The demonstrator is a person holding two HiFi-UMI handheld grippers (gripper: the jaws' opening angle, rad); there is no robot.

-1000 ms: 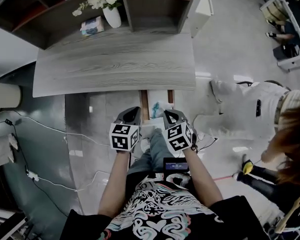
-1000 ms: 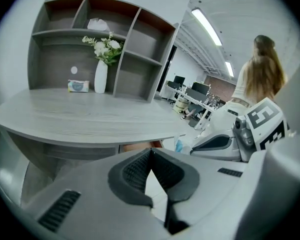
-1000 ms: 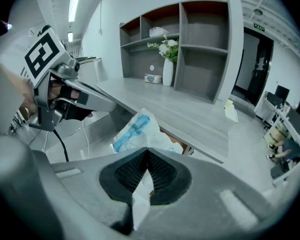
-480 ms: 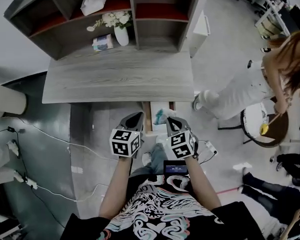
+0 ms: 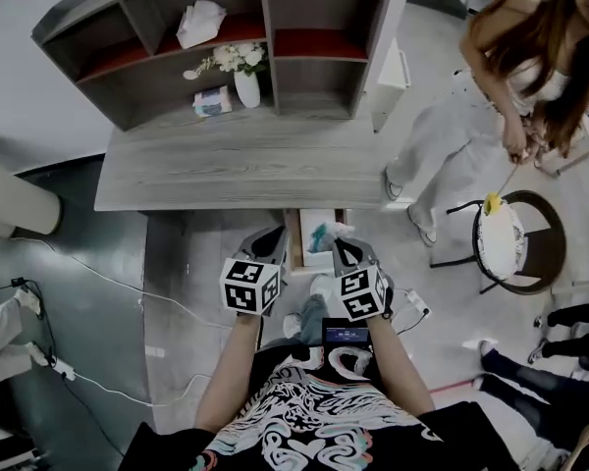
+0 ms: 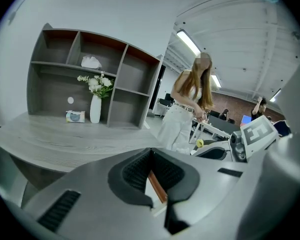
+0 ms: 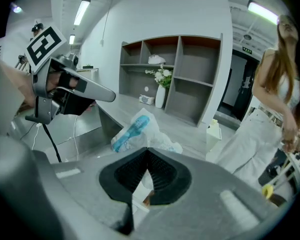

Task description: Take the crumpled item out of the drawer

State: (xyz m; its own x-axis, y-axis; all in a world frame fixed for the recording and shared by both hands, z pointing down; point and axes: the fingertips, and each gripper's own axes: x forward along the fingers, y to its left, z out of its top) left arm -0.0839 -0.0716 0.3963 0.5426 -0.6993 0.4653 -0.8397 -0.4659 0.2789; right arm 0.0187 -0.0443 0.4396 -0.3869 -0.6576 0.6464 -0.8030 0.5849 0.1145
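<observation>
A glossy floor [image 5: 177,263] fills the lower half of the head view, and a grey wood-grain desk [image 5: 236,170] runs across the middle. A grey shelf unit [image 5: 319,81] stands along the desk's far edge at the top. A person in white trousers [image 5: 452,135] stands at the upper right. Under the desk's near edge, at the centre, a narrow drawer [image 5: 293,245] stands open. The left gripper [image 5: 268,238] is at its left side and the right gripper [image 5: 347,250] at its right, each with its jaws pressed together. The crumpled white-and-blue bag [image 5: 324,234] lies in the drawer, just beyond the right gripper's tips; whether a fold is caught there cannot be told. A white vase [image 5: 246,88] of flowers stands at the foot of the shelves.
</observation>
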